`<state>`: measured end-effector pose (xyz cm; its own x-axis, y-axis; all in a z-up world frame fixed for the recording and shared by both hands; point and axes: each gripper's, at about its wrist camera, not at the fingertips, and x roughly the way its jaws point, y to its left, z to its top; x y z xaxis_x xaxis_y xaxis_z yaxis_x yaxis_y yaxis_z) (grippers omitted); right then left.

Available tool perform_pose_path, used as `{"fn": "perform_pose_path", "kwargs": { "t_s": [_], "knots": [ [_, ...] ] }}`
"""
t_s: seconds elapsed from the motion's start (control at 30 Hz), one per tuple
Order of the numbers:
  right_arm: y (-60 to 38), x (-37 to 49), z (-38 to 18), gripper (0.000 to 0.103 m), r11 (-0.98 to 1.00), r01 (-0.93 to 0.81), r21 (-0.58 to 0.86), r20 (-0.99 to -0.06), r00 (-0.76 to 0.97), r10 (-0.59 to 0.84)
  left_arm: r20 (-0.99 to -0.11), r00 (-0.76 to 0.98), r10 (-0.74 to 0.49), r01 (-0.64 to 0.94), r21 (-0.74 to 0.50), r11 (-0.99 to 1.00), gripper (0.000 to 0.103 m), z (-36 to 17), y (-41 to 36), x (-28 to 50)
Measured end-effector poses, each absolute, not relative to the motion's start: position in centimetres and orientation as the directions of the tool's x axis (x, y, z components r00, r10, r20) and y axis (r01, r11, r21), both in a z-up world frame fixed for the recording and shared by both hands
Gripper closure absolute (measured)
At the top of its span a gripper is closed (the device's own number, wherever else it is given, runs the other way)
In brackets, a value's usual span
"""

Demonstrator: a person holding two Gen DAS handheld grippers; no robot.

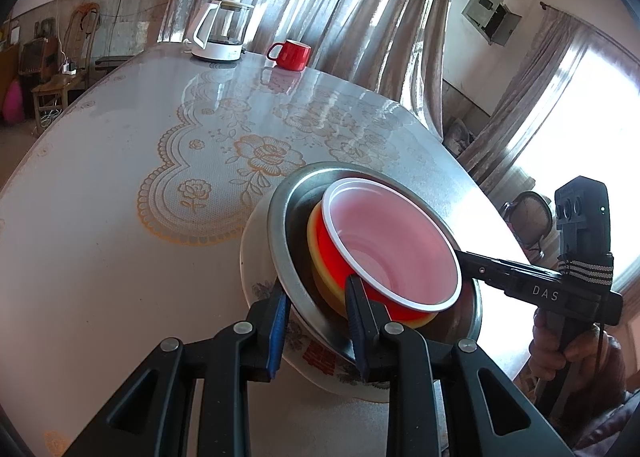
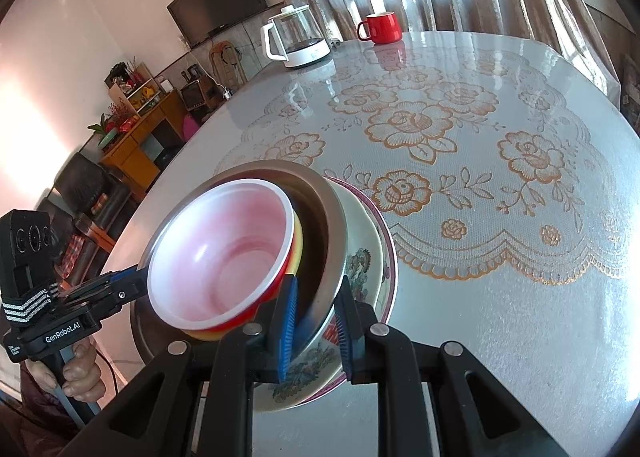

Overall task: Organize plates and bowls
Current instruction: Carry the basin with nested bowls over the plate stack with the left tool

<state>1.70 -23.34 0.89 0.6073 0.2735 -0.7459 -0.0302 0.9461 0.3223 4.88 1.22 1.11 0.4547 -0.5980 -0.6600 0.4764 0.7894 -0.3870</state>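
Observation:
A red bowl with a white rim (image 1: 392,241) (image 2: 224,257) nests in a yellow bowl (image 1: 316,249) (image 2: 297,249). Both sit inside a metal bowl (image 1: 288,225) (image 2: 320,209), on a floral ceramic bowl (image 1: 256,281) (image 2: 360,249). A purple-rimmed plate (image 2: 390,257) shows beneath. The stack is tilted near the table's edge. My left gripper (image 1: 318,325) (image 2: 136,285) is shut on the stack's rim, one finger inside the metal bowl. My right gripper (image 2: 316,323) (image 1: 464,257) is shut on the opposite rim. Whether the stack touches the table is hidden.
A glass kettle on a white base (image 1: 222,33) (image 2: 296,37) and a red mug (image 1: 290,55) (image 2: 380,28) stand at the table's far end. The lace-patterned tablecloth (image 2: 460,177) covers the round table. Chairs (image 1: 60,69) and a wooden cabinet (image 2: 140,137) stand beyond the edge.

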Motion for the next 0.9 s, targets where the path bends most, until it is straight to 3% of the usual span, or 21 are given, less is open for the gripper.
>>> {"fn": "perform_pose_path", "kwargs": {
  "t_s": [0.9],
  "knots": [
    [-22.49, 2.38, 0.81, 0.082, 0.967, -0.044, 0.250, -0.768, 0.599, 0.226, -0.665, 0.471, -0.580, 0.470, -0.368, 0.802, 0.075, 1.20, 1.37, 4.58]
  ]
}}
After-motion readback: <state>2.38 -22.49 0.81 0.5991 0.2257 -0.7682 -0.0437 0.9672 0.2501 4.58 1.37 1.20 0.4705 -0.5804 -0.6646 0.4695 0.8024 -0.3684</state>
